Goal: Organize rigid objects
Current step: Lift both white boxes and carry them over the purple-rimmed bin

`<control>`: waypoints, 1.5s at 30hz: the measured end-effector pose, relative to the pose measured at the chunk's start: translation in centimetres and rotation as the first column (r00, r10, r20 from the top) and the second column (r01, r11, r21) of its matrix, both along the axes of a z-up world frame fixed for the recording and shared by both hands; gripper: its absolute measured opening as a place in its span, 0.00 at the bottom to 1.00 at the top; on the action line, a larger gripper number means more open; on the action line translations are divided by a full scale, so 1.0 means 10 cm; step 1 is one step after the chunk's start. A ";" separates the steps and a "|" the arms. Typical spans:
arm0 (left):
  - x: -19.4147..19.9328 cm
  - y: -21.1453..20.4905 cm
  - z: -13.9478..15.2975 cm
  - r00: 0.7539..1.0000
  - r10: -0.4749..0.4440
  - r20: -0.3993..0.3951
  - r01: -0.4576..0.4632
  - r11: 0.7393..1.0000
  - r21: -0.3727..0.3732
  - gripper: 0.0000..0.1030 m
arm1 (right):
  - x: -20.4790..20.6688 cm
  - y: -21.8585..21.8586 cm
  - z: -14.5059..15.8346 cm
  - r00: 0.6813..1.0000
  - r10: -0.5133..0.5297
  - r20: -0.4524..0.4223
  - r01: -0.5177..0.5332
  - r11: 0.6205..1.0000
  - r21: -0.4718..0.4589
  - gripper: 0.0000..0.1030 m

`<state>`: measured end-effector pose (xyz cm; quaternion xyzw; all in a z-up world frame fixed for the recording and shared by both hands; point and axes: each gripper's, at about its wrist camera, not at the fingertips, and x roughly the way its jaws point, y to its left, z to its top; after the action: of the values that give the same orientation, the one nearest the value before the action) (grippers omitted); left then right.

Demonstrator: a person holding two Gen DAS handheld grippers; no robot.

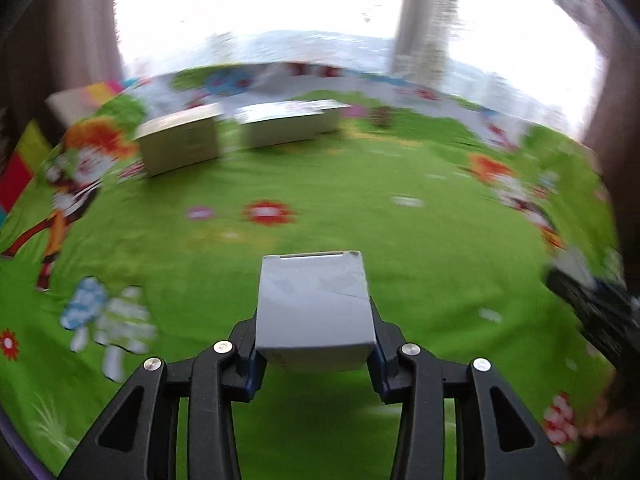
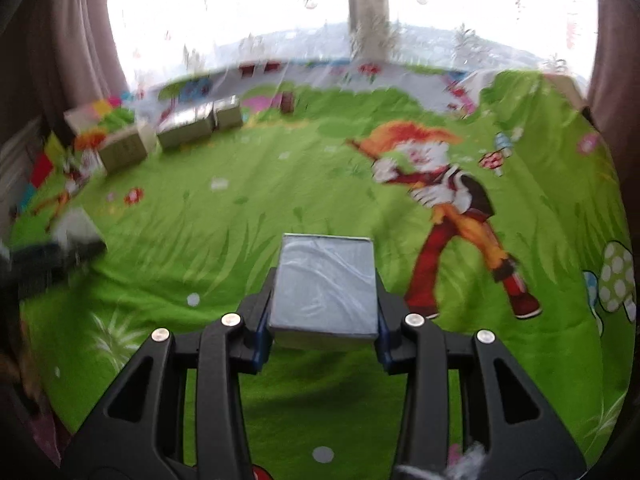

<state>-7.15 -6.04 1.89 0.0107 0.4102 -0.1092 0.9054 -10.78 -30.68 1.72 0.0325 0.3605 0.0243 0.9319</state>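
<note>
A bright green cartoon-printed fabric sheet (image 1: 320, 200) covers the whole work surface, with a red-trousered, orange-haired figure (image 2: 452, 200) printed on its right half in the right wrist view. Behind it hang brown curtains (image 1: 60, 40) on either side of a white, overexposed window (image 1: 260, 0).

At the far left of the sheet stand pale rectangular cardboard boxes in a loose row: a squarish one (image 1: 180, 144) nearest, a longer low one (image 1: 288, 124) just beside it to the right, and in the right wrist view a further small box (image 2: 229, 114) touching the end of the long one. A white box with coloured patches (image 1: 80, 100) sits behind them at the left edge. All are blurred, so their printing cannot be read.

The left gripper (image 1: 316, 360) is closed on a plain grey-white carton (image 1: 314, 304), its black fingers pressing both sides, the carton held above the sheet, well apart from the row. The right gripper (image 2: 324, 334) likewise clamps a plastic-wrapped grey-blue box (image 2: 326, 284) over open green fabric. Nothing lies between either held box and the row. Each view catches the other tool as a dark blur at its edge (image 1: 592, 304).
</note>
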 end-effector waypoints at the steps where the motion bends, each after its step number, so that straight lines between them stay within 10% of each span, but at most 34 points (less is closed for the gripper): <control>1: -0.09 -0.14 0.06 0.999 -0.044 0.020 0.044 0.999 0.009 0.41 | -0.05 -0.02 0.04 0.999 -0.017 0.033 0.017 1.000 0.001 0.43; 6: -0.58 -0.48 0.55 0.959 -0.167 0.231 0.164 0.986 0.032 0.41 | -0.49 -0.05 0.31 0.962 -0.124 0.242 0.113 0.992 0.058 0.43; 12: -1.13 -0.43 1.17 0.833 -0.138 0.536 0.154 0.988 0.016 0.41 | -1.10 0.09 1.01 0.793 -0.151 0.591 0.177 0.984 0.014 0.44; 20: -1.33 -0.24 1.34 0.755 -0.050 0.653 0.094 0.995 -0.033 0.41 | -1.37 0.31 1.27 0.714 -0.098 0.693 0.173 0.984 -0.040 0.44; 35: -1.38 0.26 1.13 0.826 0.033 0.562 0.000 0.998 -0.059 0.41 | -1.28 0.88 1.14 0.785 0.086 0.614 -0.008 0.992 -0.129 0.44; 45: -1.71 0.95 1.19 0.781 0.216 0.586 -0.178 0.976 -0.122 0.42 | -1.49 1.47 1.25 0.717 0.273 0.641 -0.182 0.961 -0.206 0.44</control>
<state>-24.23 3.47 13.82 -0.0256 0.1003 -0.0174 0.9945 -25.64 -15.97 14.25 -0.0829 0.0079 0.1255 0.9886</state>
